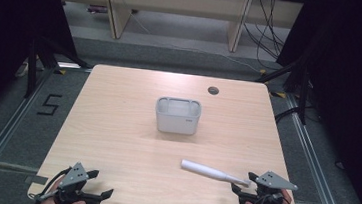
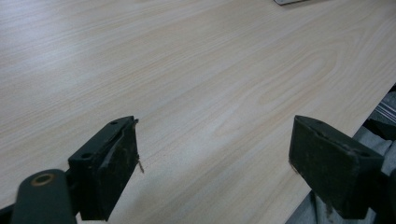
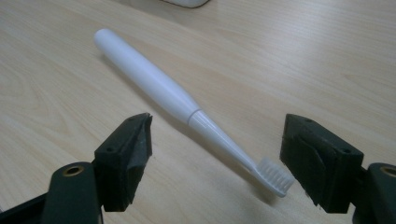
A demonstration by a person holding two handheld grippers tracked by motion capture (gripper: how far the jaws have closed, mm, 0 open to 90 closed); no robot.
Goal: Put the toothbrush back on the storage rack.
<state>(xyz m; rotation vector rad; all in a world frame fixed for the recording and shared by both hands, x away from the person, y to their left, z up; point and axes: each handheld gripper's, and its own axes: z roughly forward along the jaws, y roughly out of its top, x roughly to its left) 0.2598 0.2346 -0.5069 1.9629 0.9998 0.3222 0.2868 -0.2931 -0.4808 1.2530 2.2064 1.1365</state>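
Note:
A white electric toothbrush [image 1: 210, 172] lies flat on the wooden table [image 1: 116, 126], its bristle head pointing right toward my right gripper [image 1: 240, 186]. In the right gripper view the toothbrush [image 3: 154, 86] runs diagonally, and its bristle end sits between the wide-open jaws of my right gripper [image 3: 215, 154], with no pad touching it. A grey rectangular holder [image 1: 177, 116] stands upright near the table's middle. My left gripper [image 1: 102, 184] rests at the front left corner, and in its own view the left gripper [image 2: 212, 158] stands open over bare wood.
A dark round cable hole [image 1: 213, 90] sits near the table's far edge. Dark curtains flank both sides, and wooden furniture legs and cables lie on the floor beyond. A "5" [image 1: 49, 104] is marked on the floor at the left.

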